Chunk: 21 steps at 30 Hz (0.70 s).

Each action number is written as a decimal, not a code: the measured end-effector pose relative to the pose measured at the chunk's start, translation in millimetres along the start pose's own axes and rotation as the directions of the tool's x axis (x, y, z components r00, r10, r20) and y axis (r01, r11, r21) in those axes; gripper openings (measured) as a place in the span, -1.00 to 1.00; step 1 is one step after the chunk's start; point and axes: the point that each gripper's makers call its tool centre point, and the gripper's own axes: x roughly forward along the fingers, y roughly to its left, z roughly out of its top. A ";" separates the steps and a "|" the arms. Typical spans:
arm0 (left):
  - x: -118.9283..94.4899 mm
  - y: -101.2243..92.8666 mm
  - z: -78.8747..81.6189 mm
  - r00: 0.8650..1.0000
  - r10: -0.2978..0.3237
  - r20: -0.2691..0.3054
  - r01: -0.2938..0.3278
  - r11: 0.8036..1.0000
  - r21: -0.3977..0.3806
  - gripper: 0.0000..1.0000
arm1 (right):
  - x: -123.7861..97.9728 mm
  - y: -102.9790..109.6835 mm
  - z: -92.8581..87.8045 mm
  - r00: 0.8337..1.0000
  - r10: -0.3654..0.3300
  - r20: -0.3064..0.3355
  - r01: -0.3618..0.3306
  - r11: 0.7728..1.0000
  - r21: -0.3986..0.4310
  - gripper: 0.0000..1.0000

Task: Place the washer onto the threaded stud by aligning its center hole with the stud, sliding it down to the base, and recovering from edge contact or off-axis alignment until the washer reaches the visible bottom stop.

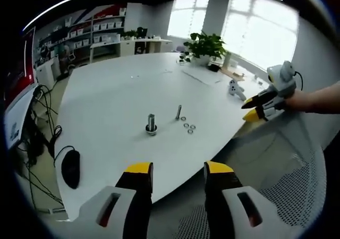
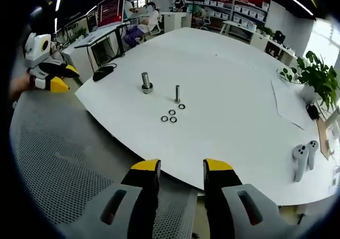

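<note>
On the white table (image 1: 117, 90), washers (image 1: 188, 127) beside the threaded stud (image 1: 178, 112); both grippers' jaws apart, empty.

A broad white table (image 1: 117, 90) carries two upright studs near its front edge: a thicker one (image 1: 151, 124) on a round base and, at its 3 o'clock in the left gripper view, a slimmer threaded stud (image 1: 178, 112). Four small washers (image 1: 188, 127) lie flat at the slim stud's 5 o'clock. Further off sit a black mouse (image 1: 70, 168) at the table's 8 o'clock edge, two white controllers (image 2: 303, 159), and a potted plant (image 1: 204, 48) at 1 o'clock.
</note>
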 end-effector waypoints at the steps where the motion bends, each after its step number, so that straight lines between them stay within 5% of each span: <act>1: -0.2 -0.4 0.4 1.000 -0.002 0.001 0.002 1.000 -0.002 -0.27 | -0.3 -0.2 0.1 1.000 -0.001 0.000 0.001 1.000 0.003 -0.31; 21: -0.5 5.5 3.8 1.000 0.016 0.026 -0.016 1.000 -0.025 -0.27 | 6.0 4.2 -12.7 0.996 0.027 -0.082 -0.028 1.000 -0.003 -0.27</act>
